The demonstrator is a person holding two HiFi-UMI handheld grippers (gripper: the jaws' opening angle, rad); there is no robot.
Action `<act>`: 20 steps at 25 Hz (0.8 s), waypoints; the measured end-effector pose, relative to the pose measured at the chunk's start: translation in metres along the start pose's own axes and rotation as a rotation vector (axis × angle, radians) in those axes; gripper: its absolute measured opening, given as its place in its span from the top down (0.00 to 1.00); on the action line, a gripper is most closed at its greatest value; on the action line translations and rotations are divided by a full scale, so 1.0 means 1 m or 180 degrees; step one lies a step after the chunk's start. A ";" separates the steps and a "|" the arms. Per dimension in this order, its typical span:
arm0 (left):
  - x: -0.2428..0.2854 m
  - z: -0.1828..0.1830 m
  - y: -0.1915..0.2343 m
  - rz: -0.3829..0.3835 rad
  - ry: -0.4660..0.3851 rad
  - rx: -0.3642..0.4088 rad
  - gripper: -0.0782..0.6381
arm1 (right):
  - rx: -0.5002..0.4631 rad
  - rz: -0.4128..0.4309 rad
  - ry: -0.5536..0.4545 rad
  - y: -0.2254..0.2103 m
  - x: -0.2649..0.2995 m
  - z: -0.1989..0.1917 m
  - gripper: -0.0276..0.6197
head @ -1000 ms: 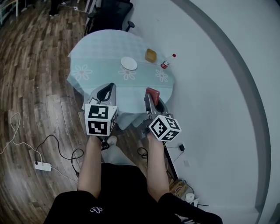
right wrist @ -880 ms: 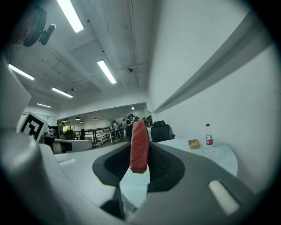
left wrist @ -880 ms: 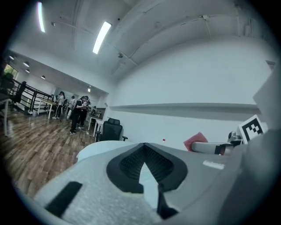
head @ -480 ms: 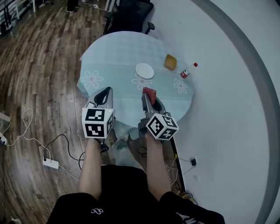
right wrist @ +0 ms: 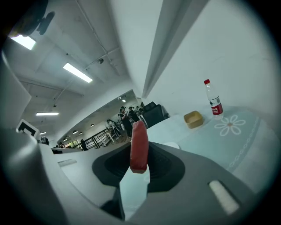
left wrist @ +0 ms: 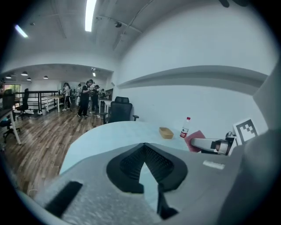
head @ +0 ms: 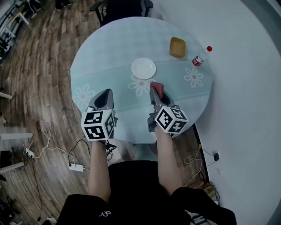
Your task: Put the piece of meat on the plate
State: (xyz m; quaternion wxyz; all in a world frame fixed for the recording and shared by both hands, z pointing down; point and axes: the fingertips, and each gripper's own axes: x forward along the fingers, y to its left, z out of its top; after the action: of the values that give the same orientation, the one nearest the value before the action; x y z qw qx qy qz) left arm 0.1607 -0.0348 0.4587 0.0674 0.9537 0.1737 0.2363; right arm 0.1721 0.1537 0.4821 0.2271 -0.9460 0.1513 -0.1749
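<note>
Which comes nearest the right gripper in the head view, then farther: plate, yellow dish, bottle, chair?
1. White plate, just ahead, slightly left.
2. Yellow dish and bottle, ahead right: too close to call.
3. Office chair, behind the table.

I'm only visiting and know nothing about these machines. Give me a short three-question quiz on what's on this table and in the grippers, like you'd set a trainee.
1. True or false: the piece of meat already lies on the white plate.
2. What sits nearest the bottle on the table? A. a tan bowl B. a fork C. a mug
3. Which gripper is clamped on the meat?

Key
1. False: it is held in the air, short of the plate.
2. A
3. The right gripper.
</note>
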 end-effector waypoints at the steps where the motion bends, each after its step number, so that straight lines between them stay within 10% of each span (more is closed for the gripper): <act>1: 0.004 0.004 -0.022 -0.0065 -0.0001 -0.0010 0.90 | 0.0025 -0.0034 -0.0046 -0.011 -0.009 0.011 0.80; 6: 0.014 0.004 -0.143 -0.0710 0.0123 -0.0056 0.90 | 0.0155 -0.0325 -0.0151 -0.073 -0.054 0.058 0.80; 20: 0.018 -0.008 -0.142 -0.0388 0.0447 -0.0153 0.90 | -0.0122 0.0219 0.0415 -0.036 -0.059 0.041 0.80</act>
State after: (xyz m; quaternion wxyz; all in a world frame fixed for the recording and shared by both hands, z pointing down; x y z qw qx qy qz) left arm 0.1295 0.1045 0.4432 0.0922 0.9205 0.2300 0.3021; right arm 0.1436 0.2210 0.4494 0.2045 -0.9310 0.2016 -0.2253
